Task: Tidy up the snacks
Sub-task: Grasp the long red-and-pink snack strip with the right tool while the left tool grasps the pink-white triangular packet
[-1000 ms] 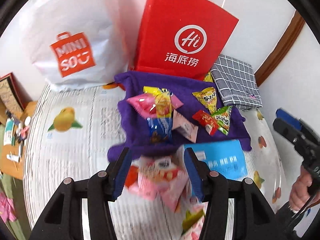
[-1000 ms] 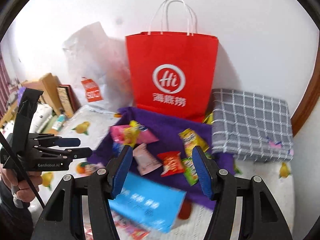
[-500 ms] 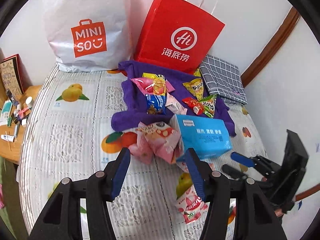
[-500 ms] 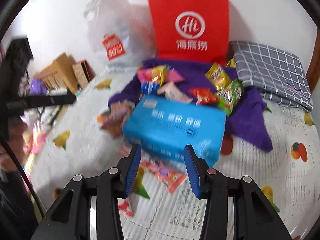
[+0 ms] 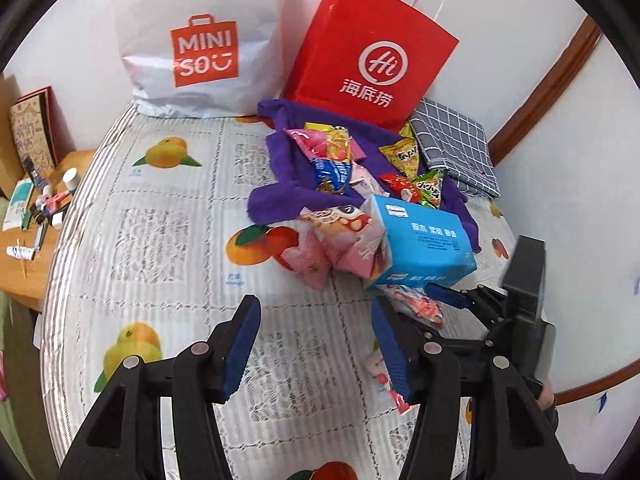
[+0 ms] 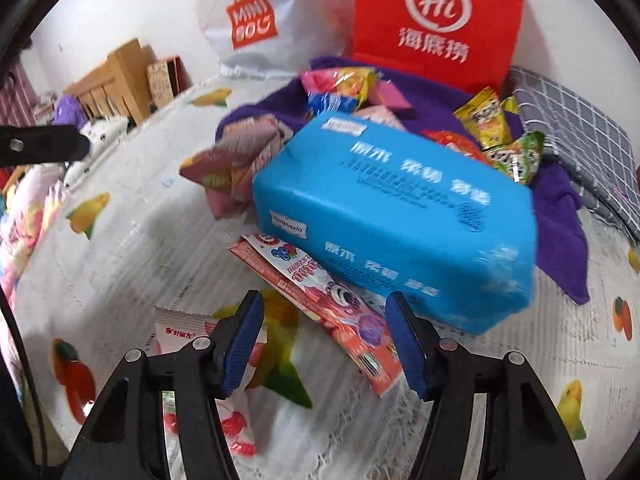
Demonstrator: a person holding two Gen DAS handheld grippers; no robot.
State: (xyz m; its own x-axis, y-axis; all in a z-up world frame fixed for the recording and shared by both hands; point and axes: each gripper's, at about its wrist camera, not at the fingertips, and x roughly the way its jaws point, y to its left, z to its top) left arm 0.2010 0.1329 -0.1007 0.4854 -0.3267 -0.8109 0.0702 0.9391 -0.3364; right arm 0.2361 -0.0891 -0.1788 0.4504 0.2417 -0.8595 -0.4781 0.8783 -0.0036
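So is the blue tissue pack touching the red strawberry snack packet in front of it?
Touching. In the right wrist view the blue tissue pack lies on the far end of the red strawberry snack packet, overlapping it with no gap.

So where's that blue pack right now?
The blue pack lies on the bed just ahead of the right gripper, partly over a red snack packet, with the purple cloth behind it.
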